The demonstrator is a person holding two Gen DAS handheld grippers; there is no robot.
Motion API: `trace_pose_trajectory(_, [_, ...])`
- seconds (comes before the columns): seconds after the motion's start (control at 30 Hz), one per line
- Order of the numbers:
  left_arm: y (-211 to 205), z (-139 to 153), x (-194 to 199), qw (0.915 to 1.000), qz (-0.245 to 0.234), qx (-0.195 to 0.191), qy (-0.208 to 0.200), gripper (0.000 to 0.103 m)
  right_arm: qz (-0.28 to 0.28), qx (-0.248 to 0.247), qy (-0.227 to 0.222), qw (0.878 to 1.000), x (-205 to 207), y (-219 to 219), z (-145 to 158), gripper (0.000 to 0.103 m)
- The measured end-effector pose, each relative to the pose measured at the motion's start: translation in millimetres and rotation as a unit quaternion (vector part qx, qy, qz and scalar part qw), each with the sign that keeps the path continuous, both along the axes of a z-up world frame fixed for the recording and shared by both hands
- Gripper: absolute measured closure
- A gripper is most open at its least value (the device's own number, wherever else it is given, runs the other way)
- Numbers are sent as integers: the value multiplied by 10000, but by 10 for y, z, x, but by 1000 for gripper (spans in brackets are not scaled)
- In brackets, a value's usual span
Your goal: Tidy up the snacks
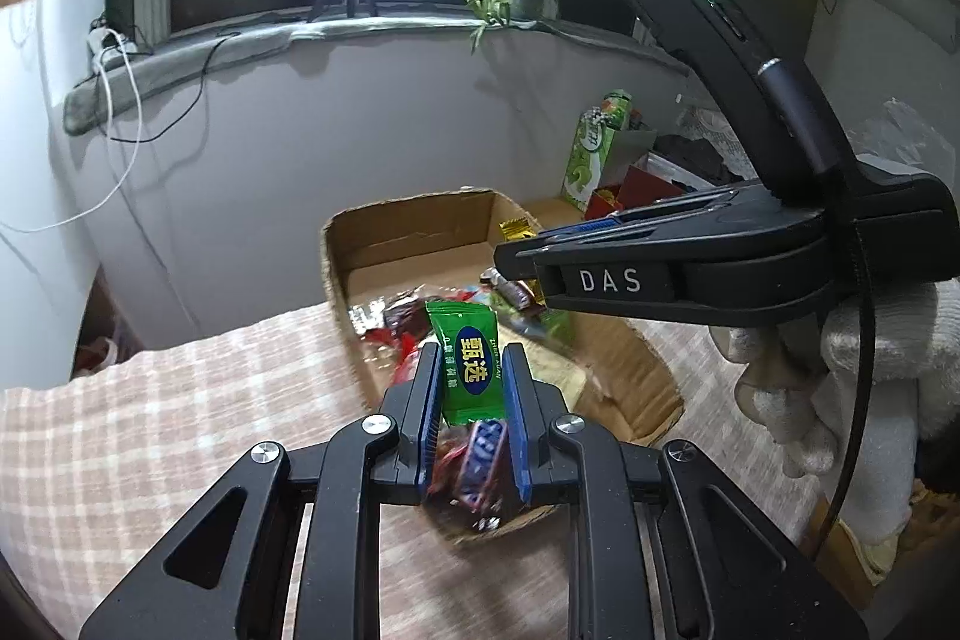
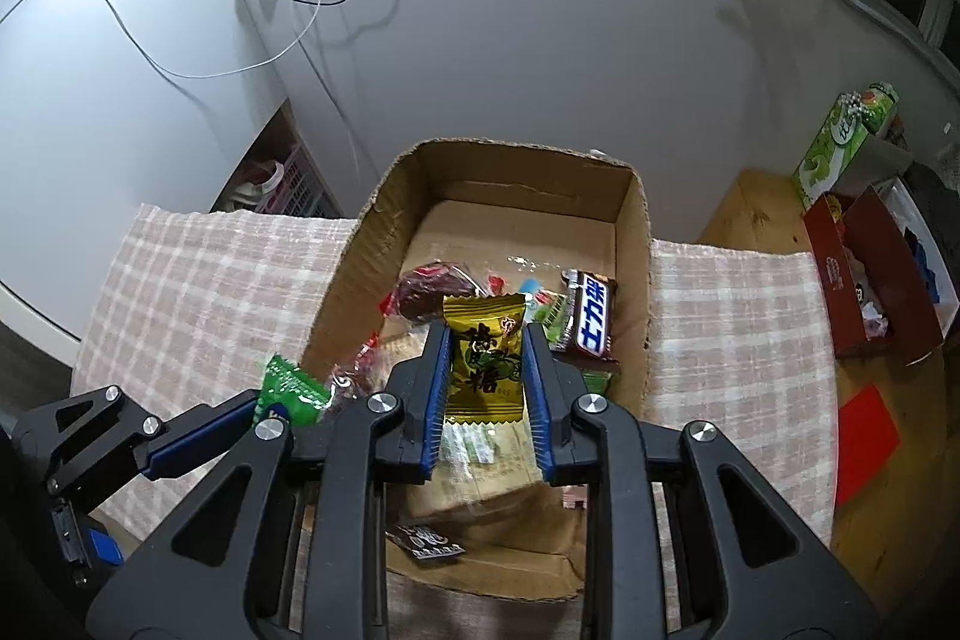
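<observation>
I have the left gripper [image 1: 471,388] clenched on a green foil candy packet [image 1: 465,358] and the right gripper [image 2: 486,376] on a gold one [image 2: 483,358], both above the open cardboard box [image 2: 636,244]; thin crinkly wrappers could slip out.

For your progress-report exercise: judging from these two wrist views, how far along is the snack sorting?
Done: nothing looks sorted yet; the Snickers bar and other wrapped snacks lie jumbled in the cardboard box.
In hand: the left gripper is shut on a green candy packet; the right gripper is shut on a yellow candy packet, both above the box.
Left: placing these two and sorting the remaining pile.
</observation>
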State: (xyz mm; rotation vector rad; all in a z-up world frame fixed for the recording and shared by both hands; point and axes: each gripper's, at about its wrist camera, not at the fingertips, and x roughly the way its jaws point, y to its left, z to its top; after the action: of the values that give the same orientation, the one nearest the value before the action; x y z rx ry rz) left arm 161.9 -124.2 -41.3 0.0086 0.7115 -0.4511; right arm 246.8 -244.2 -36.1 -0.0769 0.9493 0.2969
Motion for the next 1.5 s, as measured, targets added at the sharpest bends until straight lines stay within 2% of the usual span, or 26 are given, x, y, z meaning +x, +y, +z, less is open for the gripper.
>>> trace_pose_trajectory(0.07, [-55, 3, 17, 10000, -35, -4, 10, 84, -43, -28, -57, 10000, -8, -34, 9, 77])
trace_pose_trajectory(0.13, [-107, 17, 19, 10000, -40, 28, -45, 83, -62, -11, -82, 9999, -19, -64, 17, 64])
trace_pose_trajectory(0.17, [-129, 28, 15, 9999, -26, 47, -86, 83, -73, 3, -105, 9999, -27, -75, 23, 51])
trace_pose_trajectory(0.2, [-138, 29, 18, 9999, -23, 62, -95, 80, -87, 17, -155, 9998, -42, -89, 34, 45])
trace_pose_trajectory(0.23, [-144, 27, 31, 9999, -11, 70, -94, 69, -87, 14, -174, 9998, -50, -96, 39, 45])
trace_pose_trajectory(0.3, [-150, 39, 19, 9999, 19, 40, -125, 59, -82, 38, -188, 9998, -75, -109, 50, 44])
trace_pose_trajectory(0.57, [-135, 98, -48, 9998, 62, 28, -195, 59, -114, 86, -356, 9993, -224, -141, 140, 44])
trace_pose_trajectory(0.7, [-112, 152, -124, 9996, 77, 10, -261, 56, -141, 72, -529, 9985, -326, -155, 208, 35])
trace_pose_trajectory(0.87, [-72, 214, -238, 9994, 116, -70, -320, 52, -202, 103, -743, 9970, -507, -187, 288, 33])
trace_pose_trajectory(1.0, [-37, 252, -343, 9991, 160, -90, -392, 51, -297, 75, -1002, 9945, -654, -254, 346, 24])
trace_pose_trajectory(1.1, [-9, 276, -418, 9989, 222, -108, -403, 40, -383, 10, -1188, 9922, -773, -311, 382, 19])
trace_pose_trajectory(1.23, [42, 300, -494, 9985, 335, -145, -416, 38, -490, -84, -1411, 9887, -918, -368, 399, 10])
trace_pose_trajectory(1.5, [113, 319, -560, 9973, 592, -34, -431, 35, -573, -247, -1608, 9850, -1061, -410, 421, 9])
